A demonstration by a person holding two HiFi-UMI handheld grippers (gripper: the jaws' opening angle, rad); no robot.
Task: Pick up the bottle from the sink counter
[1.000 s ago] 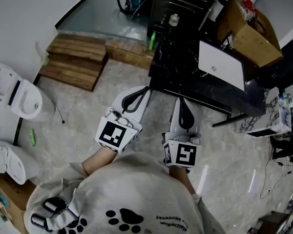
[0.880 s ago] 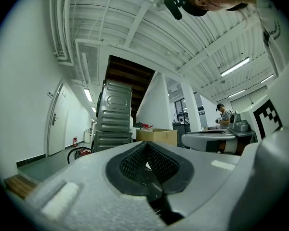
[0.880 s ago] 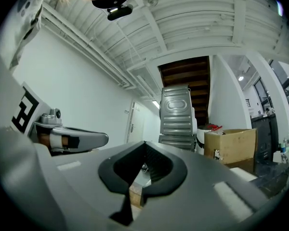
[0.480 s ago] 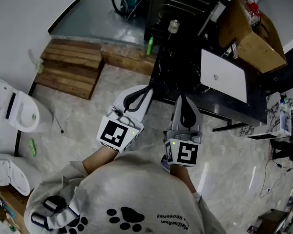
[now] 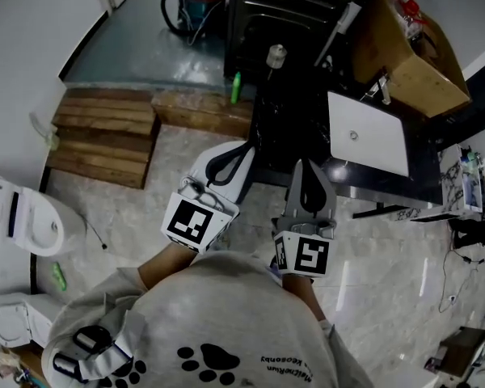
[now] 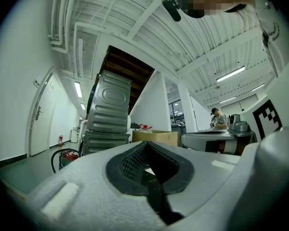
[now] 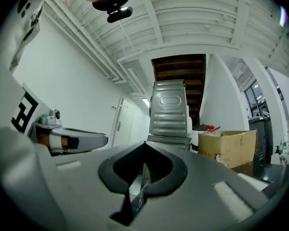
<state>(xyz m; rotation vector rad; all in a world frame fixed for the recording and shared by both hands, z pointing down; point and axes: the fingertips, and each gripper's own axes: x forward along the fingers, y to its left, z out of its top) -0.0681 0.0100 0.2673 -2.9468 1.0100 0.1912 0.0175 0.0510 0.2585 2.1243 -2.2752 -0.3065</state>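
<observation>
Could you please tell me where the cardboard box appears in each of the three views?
Head view: the cardboard box is at upper right, beyond the white sink.
Left gripper view: the box sits just below centre.
Right gripper view: the box is at right, below mid-height.
Shared landmark: the ribbed metal unit, left of the box in every view.

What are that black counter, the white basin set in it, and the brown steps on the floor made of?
The counter looks like polished dark stone, black with glossy glints, though it could be laminate. The basin seems to be glazed ceramic: smooth, even white. The steps look like bare wood, made of brown planks with visible seams.
</observation>
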